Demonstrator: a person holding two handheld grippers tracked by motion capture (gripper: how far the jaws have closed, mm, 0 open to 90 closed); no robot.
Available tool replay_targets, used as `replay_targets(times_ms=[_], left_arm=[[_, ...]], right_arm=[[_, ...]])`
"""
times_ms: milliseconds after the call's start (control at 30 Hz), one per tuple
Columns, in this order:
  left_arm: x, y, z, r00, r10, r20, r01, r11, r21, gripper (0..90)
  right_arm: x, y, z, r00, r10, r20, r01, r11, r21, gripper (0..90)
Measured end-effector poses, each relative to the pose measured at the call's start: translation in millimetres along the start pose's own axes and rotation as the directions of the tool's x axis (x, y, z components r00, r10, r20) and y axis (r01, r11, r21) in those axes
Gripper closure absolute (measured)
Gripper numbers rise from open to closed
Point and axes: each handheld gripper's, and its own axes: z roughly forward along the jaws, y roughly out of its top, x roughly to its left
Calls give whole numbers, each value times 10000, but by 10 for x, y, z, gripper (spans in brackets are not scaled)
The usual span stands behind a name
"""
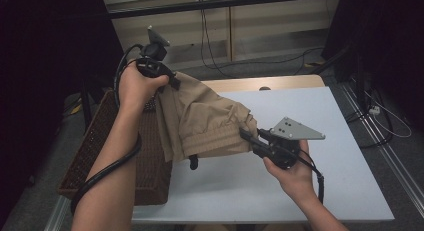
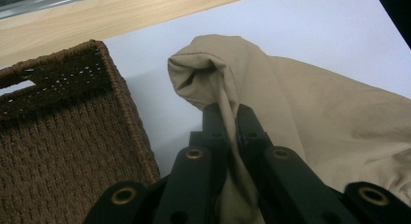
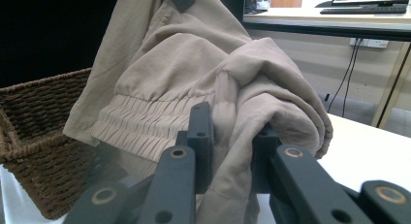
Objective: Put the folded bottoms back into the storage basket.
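Note:
A beige garment point(image 1: 205, 121) with a gathered elastic band hangs in the air between my two grippers, above the white table point(image 1: 320, 191). My left gripper point(image 1: 167, 82) is raised at the upper left, shut on one bunched edge of the beige garment point(image 2: 252, 88); its jaws pinch the cloth at my left gripper point(image 2: 227, 112). My right gripper point(image 1: 248, 135) sits lower at the middle, shut on a thick fold of the beige garment point(image 3: 232, 78) near the elastic band. Cloth fills the gap at my right gripper point(image 3: 232, 122). A dark cord end point(image 1: 193, 162) dangles below the garment.
A brown wicker basket point(image 1: 110, 156) stands at the table's left edge, under the left forearm; the basket point(image 2: 63, 136) lies just left of the held cloth. Cables run along the floor behind the table. A wooden strip point(image 1: 260, 83) borders the far edge.

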Motion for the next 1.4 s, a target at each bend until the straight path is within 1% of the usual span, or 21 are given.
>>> replay_targets(times_ms=[133,167,200,233,267,300,333,467,500,533,567,633,667,767,833,1033,1200,1300,1333,1367,1400], left_arm=[[-2,9,-29,9999,-44,-109,45,10000,85,856],[13,16,-43,9999,122,-109,-121,9998,146,856],[13,17,-50,9999,85,-140,-83,9999,150,856],[11,16,-59,9999,-56,-137,58,9999,147,856],[32,19,-69,9999,85,-131,-83,9998,153,856],[33,15,-75,9999,-87,-139,89,9998,166,856],[52,14,-85,9999,2,-164,1,9998,197,856],[90,-4,-122,9998,-146,-146,149,9997,204,856],[106,-6,-134,9999,-30,-141,33,9997,252,855],[107,-11,-138,9998,-106,-174,111,9996,257,856],[119,-12,-148,9998,28,-191,-23,9996,274,856],[120,-18,-164,9998,-98,-201,104,9996,274,856],[132,-17,-174,9998,-19,-218,26,9995,310,856],[146,-21,-198,9996,-148,-257,155,9994,296,856],[165,-22,-215,9995,-126,-283,136,9992,371,856],[226,-38,-252,9991,-248,-350,264,9986,449,855],[268,-41,-320,9991,-199,-371,219,9983,544,856],[280,-40,-364,9988,-266,-412,289,9980,563,856],[288,-37,-381,9989,-173,-436,198,9981,583,856],[286,-38,-393,9986,-274,-450,301,9978,584,856],[293,-36,-407,9988,-239,-420,264,9979,585,856]], right_arm=[[21,4,24,10000,-23,-30,23,10000,-22,771],[27,8,30,10000,-31,-49,30,10000,-24,771],[34,14,34,10000,-42,-58,42,10000,-28,771],[39,20,39,10000,-80,-55,80,10000,-22,771],[49,28,46,9999,-44,-102,44,10000,-43,771],[53,34,51,9999,-113,-111,113,9999,-21,771],[60,40,56,9999,-117,-113,117,9999,-26,771],[86,53,81,9997,-217,-110,217,9998,-38,770],[93,52,88,9997,-199,-145,199,9998,-40,771],[99,51,97,9996,-208,-164,207,9998,-43,771],[107,52,106,9996,-207,-175,206,9998,-36,771],[121,57,120,9995,-243,-215,242,9997,-45,771],[128,60,127,9994,-240,-239,239,9997,-46,771],[153,76,146,9994,-222,-274,220,9997,-75,771],[164,87,160,9992,-239,-311,237,9997,-67,770],[207,110,208,9987,-322,-387,320,9995,-65,771],[247,133,236,9982,-323,-497,318,9994,-107,771],[266,153,249,9978,-363,-550,356,9993,-149,771],[274,159,252,9978,-361,-559,353,9993,-147,771],[281,164,257,9977,-351,-574,342,9993,-160,771],[287,169,261,9976,-388,-572,379,9991,-170,771]])
